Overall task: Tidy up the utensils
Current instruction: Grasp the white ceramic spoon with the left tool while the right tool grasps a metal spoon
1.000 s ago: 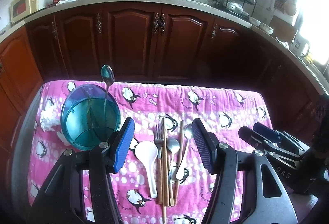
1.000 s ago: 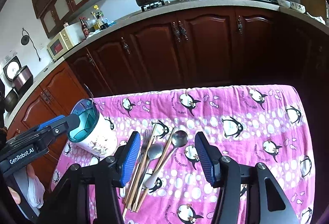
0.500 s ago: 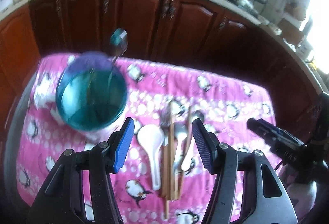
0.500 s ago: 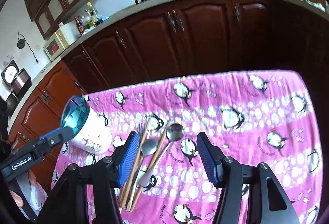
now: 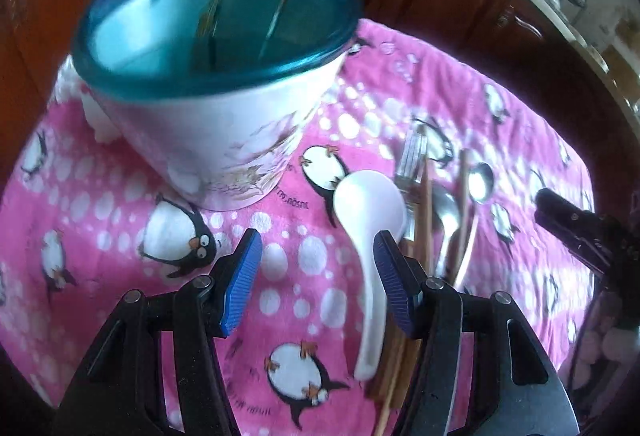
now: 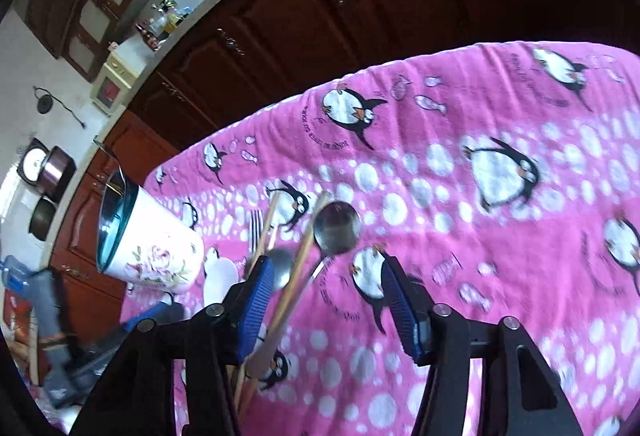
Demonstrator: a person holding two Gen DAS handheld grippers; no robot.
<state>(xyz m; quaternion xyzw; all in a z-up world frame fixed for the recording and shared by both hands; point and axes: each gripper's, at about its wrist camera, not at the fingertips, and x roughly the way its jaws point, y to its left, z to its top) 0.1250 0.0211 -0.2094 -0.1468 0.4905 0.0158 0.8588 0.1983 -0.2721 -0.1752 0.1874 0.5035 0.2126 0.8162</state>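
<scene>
A white holder with a teal rim [image 5: 224,75] stands on the pink penguin cloth, with a spoon and a fork standing in it; it also shows in the right wrist view [image 6: 152,252]. Beside it lie a white ceramic spoon [image 5: 368,220], a fork [image 5: 412,163], wooden chopsticks [image 5: 424,203] and two metal spoons [image 5: 480,179]. My left gripper [image 5: 316,276] is open and low over the cloth, the white spoon's handle by its right finger. My right gripper [image 6: 328,300] is open, with a metal spoon [image 6: 336,228] and a chopstick [image 6: 296,276] between its fingers.
The pink cloth [image 6: 500,195] covers the table. Dark wooden cabinets [image 6: 360,7] stand behind it. The right gripper's tip [image 5: 572,224] shows at the right of the left wrist view. The left gripper [image 6: 52,316] shows at the left of the right wrist view.
Both grippers have dropped down close to the cloth. The left one moved toward the holder and the white spoon; the right one moved over the metal spoons and chopsticks.
</scene>
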